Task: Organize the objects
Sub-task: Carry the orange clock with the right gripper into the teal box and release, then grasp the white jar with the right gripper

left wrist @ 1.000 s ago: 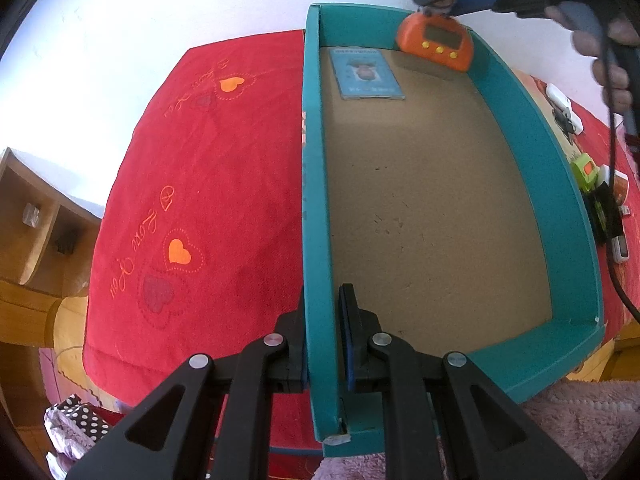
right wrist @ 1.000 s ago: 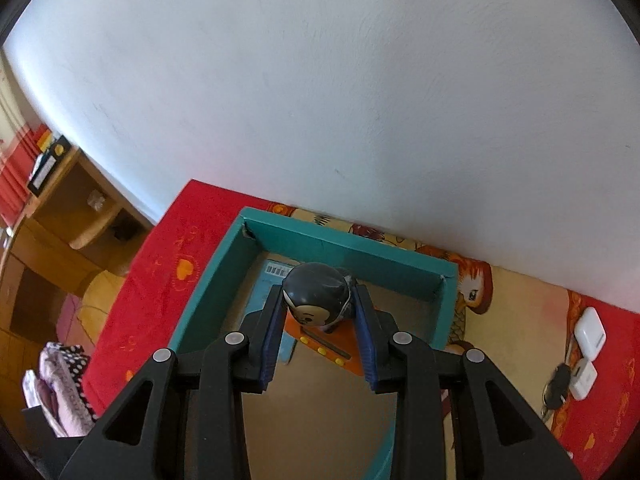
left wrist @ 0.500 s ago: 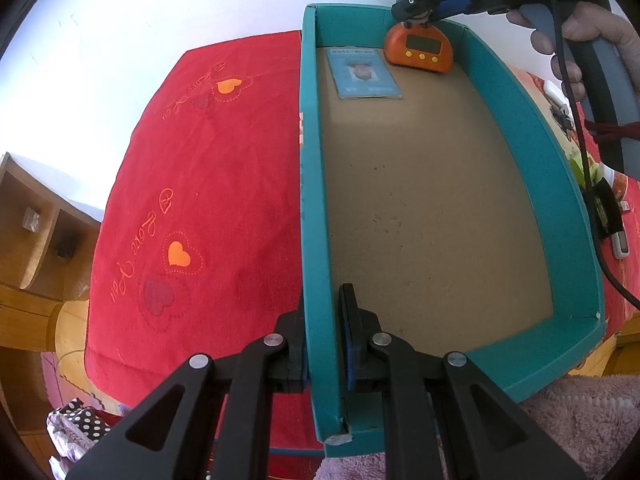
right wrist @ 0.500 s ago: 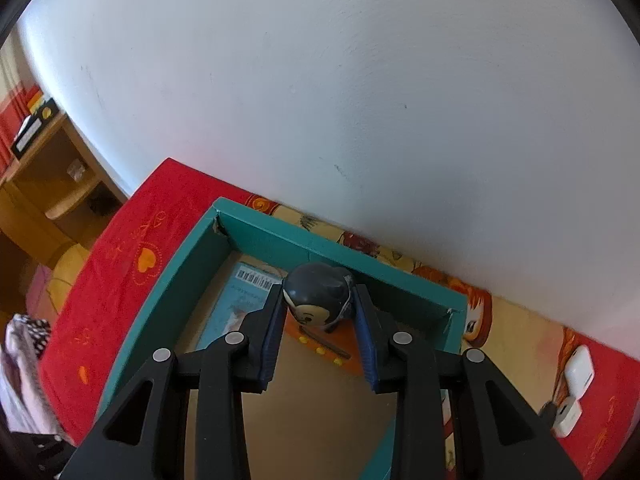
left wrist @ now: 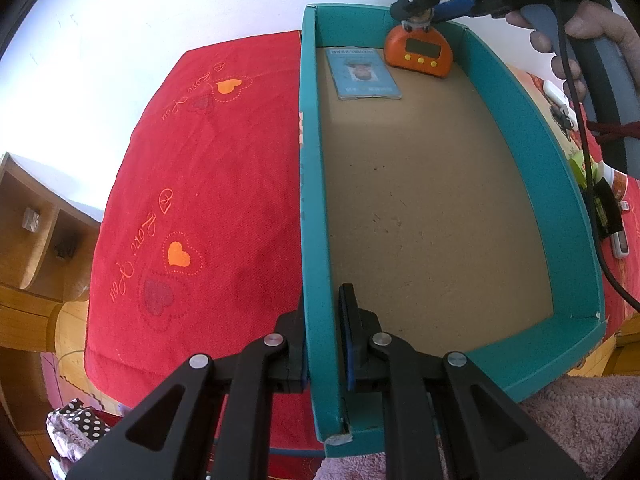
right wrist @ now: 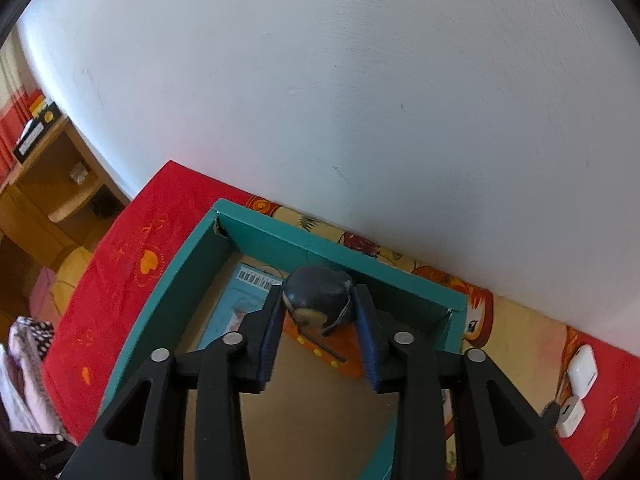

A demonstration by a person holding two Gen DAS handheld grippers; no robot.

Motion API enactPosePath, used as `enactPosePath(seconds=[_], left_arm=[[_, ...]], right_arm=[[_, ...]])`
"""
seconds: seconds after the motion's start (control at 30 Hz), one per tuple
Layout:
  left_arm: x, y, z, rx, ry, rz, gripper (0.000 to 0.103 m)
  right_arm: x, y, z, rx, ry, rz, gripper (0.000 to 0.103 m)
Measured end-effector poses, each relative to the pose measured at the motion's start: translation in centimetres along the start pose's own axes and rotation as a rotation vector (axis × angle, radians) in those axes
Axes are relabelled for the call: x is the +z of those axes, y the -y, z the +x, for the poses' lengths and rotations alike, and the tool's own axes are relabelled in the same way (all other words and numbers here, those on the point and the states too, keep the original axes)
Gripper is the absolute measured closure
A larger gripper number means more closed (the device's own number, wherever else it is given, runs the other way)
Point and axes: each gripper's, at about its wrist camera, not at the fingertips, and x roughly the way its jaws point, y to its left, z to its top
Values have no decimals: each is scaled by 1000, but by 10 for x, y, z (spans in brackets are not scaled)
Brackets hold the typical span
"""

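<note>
- left gripper [left wrist: 324,338] at lower centre of left wrist frame, jaws clamped on the near left wall of the teal box [left wrist: 316,208], one finger outside, one inside
- box sits on red heart-print cloth [left wrist: 208,184]; brown floor mostly bare
- right gripper [right wrist: 318,322] at lower centre of right wrist frame, jaws pinched on the dark round head of the orange timer [right wrist: 320,296]
- in left wrist view the timer [left wrist: 418,52] is in the box's far right corner, top centre-right of frame, display facing camera, base on or just above the floor, cannot tell which
- right gripper [left wrist: 420,14] comes in from the upper right, person's hand [left wrist: 576,40] on its handle
- blue card [left wrist: 362,74] lies flat on the box floor just left of the timer, at the far wall
- white chargers [right wrist: 576,388] on the cloth at right edge of right wrist frame, outside the box
- wooden shelf [right wrist: 52,184] at left edge
</note>
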Motion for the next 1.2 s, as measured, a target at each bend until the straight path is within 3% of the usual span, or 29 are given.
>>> enactPosePath(seconds=[0.03,0.1,0.53,0.77,1.07,1.2], left_arm=[[0,0,0,0,0,0,92],[0,0,0,0,0,1,92],[4,-2,1,-13,-9,-3,92],[3,-5,2,-23,-15,-1,92],[8,-1,5,-15,-35,20,92],[10,1,6,-9,-41,18,92]], right_arm=[[0,1,0,8,0,13,52],[1,2,-4,12,9,25,49],[-25,11,-62,77,27,54,47],[-82,35,-93,21,-11,72,47],[-161,85,-107,-24,-74,276,47],[-186,107,-120,-87,-71,285,47]])
